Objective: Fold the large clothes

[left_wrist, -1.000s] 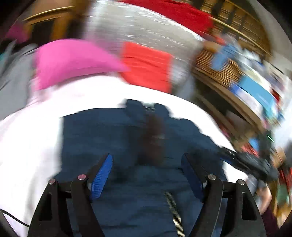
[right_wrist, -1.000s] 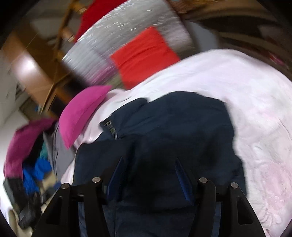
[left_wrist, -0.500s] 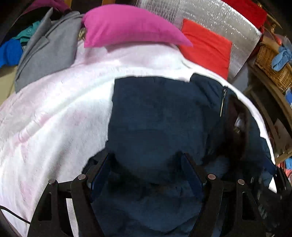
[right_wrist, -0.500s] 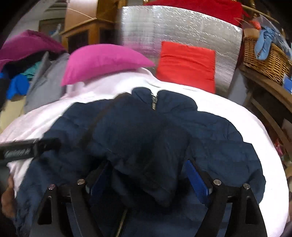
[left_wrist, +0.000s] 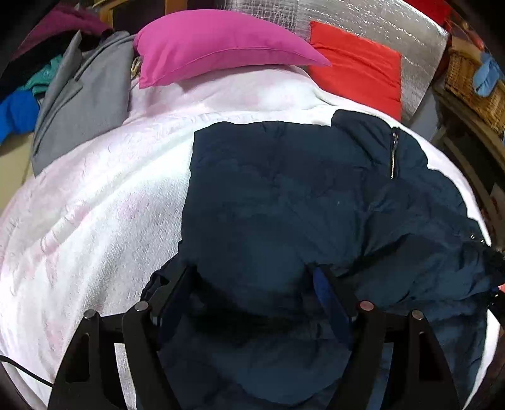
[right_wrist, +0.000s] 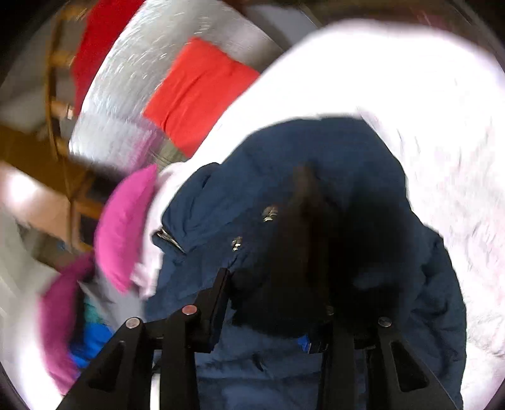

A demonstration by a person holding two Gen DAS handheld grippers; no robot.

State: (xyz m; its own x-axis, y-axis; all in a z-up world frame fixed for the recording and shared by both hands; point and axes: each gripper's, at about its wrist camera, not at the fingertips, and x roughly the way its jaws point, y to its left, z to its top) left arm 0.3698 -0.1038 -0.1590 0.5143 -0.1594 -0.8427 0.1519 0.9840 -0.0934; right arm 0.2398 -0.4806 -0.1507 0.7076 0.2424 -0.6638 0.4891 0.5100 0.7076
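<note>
A navy puffer jacket (left_wrist: 284, 195) lies on a white blanket (left_wrist: 94, 205), zipper and collar toward the far right. My left gripper (left_wrist: 252, 284) sits low on the jacket with its jaws spread wide, and a bulge of jacket fabric fills the gap between them. In the blurred right wrist view the same jacket (right_wrist: 284, 176) is bunched up. My right gripper (right_wrist: 277, 299) also has its jaws spread, with dark jacket fabric mounded between them and covering the right finger's tip.
A pink pillow (left_wrist: 214, 47) and a red cushion (left_wrist: 356, 69) lie at the head of the bed, against a silver foil mat (left_wrist: 363, 15). A grey coat (left_wrist: 82, 94) and other clothes are piled at far left. A wicker basket (left_wrist: 473, 85) stands at right.
The left view has settled lower over the jacket's left half. The right gripper swung sharply, its view now tilted and blurred, and the jacket's right side is bunched.
</note>
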